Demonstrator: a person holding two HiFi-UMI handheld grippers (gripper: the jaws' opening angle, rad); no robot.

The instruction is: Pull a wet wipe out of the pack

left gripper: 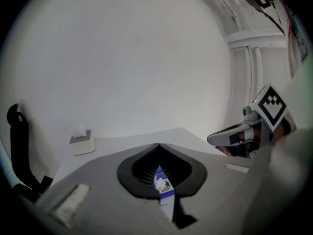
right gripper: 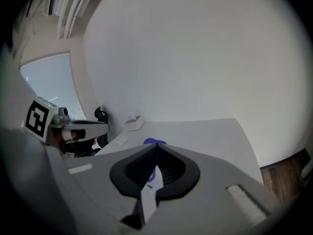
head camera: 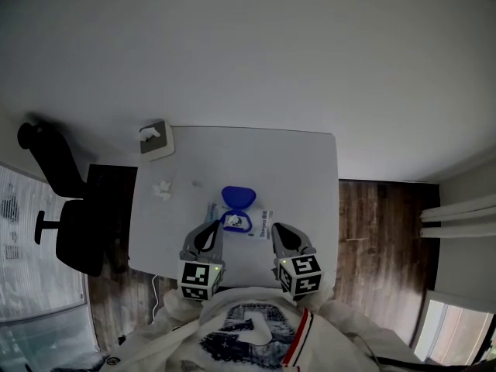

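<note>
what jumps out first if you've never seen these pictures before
The wet wipe pack, its blue lid flipped open, lies near the front edge of the white table. The left gripper and the right gripper flank it, both with jaws together. A black office chair stands left of the table, and a small tissue holder sits on its far left corner.

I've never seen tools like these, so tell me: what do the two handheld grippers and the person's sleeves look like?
Both the left gripper and the right gripper are grey plastic, each with two tapering jaws lined with black ribbed pads. Each carries a cube of black-and-white square markers. The sleeves are pale.
</note>
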